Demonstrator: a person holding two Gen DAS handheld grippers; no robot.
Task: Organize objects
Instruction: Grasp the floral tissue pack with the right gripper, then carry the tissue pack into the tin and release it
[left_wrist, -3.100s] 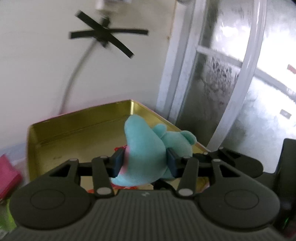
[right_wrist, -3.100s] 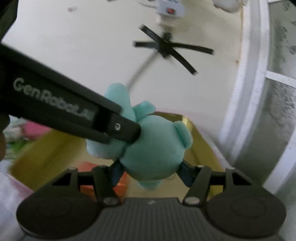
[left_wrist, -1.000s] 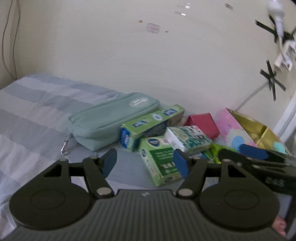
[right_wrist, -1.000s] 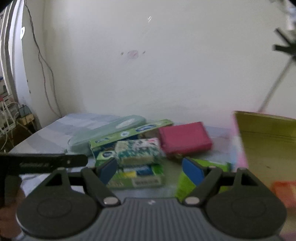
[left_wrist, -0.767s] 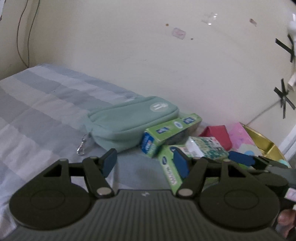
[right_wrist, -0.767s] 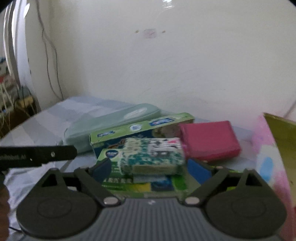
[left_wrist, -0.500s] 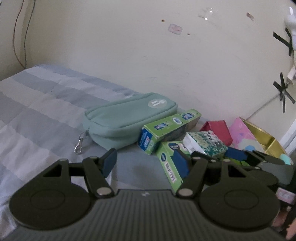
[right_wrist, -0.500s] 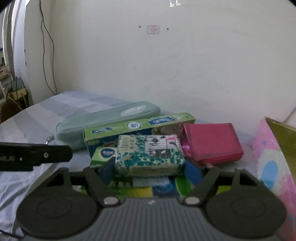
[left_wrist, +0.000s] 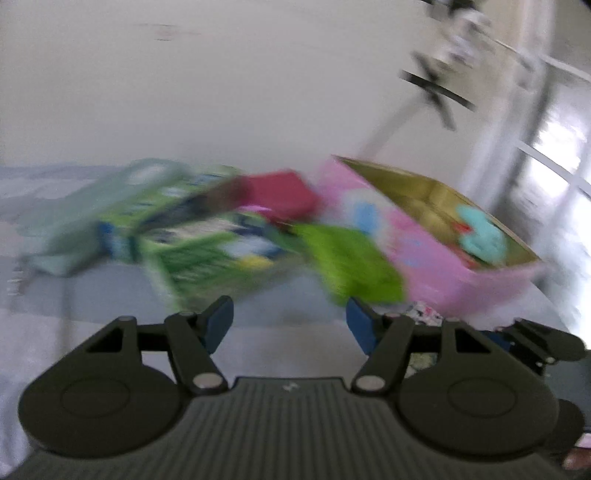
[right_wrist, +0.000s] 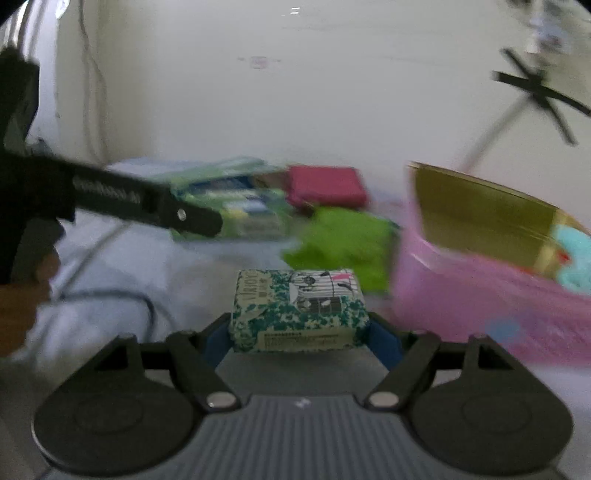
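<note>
R gripper (right_wrist: 300, 338) is pinching a small floral-print box (right_wrist: 298, 310) btw its blue pads, one pad pressing on each short end; the box is sitting level, right btw the jaws, lifted clear of the bed sheet (right_wrist: 122, 273) below. L gripper (left_wrist: 290, 323) is hanging w/ jaws spread wide, nothing btw them, above the striped sheet in front of the pile. Both views are motion-blurred, so details are soft. Beyond the held box, a lime green item (right_wrist: 343, 243) is lying on the bed, w/ a red pouch (right_wrist: 325, 186) behind it and green cartons (right_wrist: 236, 214) to the left; a pale green zip case (left_wrist: 92, 206) is showing at the far left of the pile in the L view. To the right, a pink tin w/ gold inside (right_wrist: 491, 291) is standing open, and a teal plush toy (left_wrist: 480, 236) is lying in it near the front corner. The tin is just beside the green item, apart from the held box. L gripper's black finger (right_wrist: 147, 206) is crossing the R view at left.
</note>
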